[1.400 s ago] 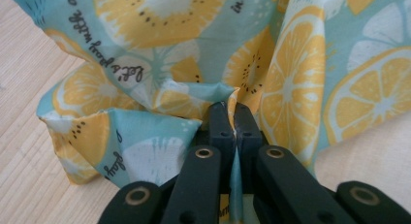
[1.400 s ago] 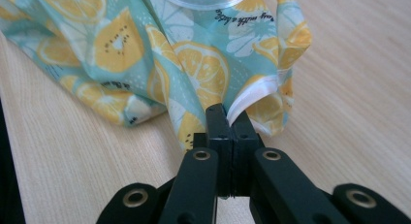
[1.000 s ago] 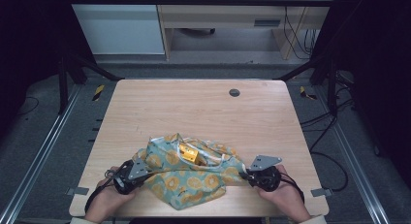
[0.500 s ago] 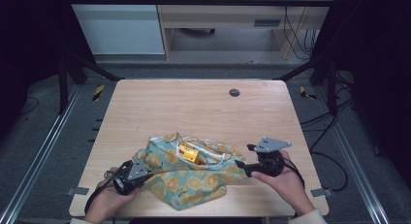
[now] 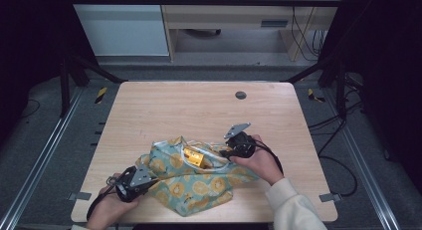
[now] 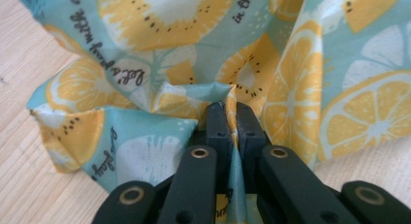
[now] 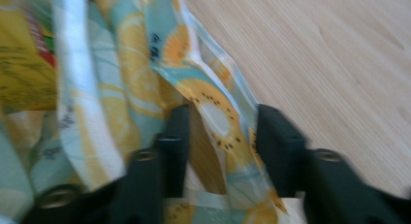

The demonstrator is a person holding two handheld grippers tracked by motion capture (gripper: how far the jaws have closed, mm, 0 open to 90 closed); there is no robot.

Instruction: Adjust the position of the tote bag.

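Note:
A teal cloth bag (image 5: pixel 191 182) printed with yellow citrus slices lies crumpled at the table's near edge. A yellow box (image 5: pixel 193 156) shows in its open mouth and again as the yellow box (image 7: pixel 22 64) at the left of the right gripper view. My left gripper (image 5: pixel 148 178) sits at the bag's left corner, shut on a fold of the cloth (image 6: pixel 160 88); in its own view the left gripper (image 6: pixel 231 118) pinches that fold tight. At the bag's right rim, my right gripper (image 5: pixel 225 153) is open; in its own view the right gripper (image 7: pixel 225 132) has a strip of cloth (image 7: pixel 213 107) hanging loose between the spread jaws.
The wooden table (image 5: pixel 199 110) has a dark round grommet (image 5: pixel 241 95) near its far edge. Metal frame rails run along both sides of the table. A person's hand and pale sleeve (image 5: pixel 291 205) reach in from the lower right.
My right gripper has moved from the near right of the bag forward and left to the bag's open rim. The left gripper has stayed in place.

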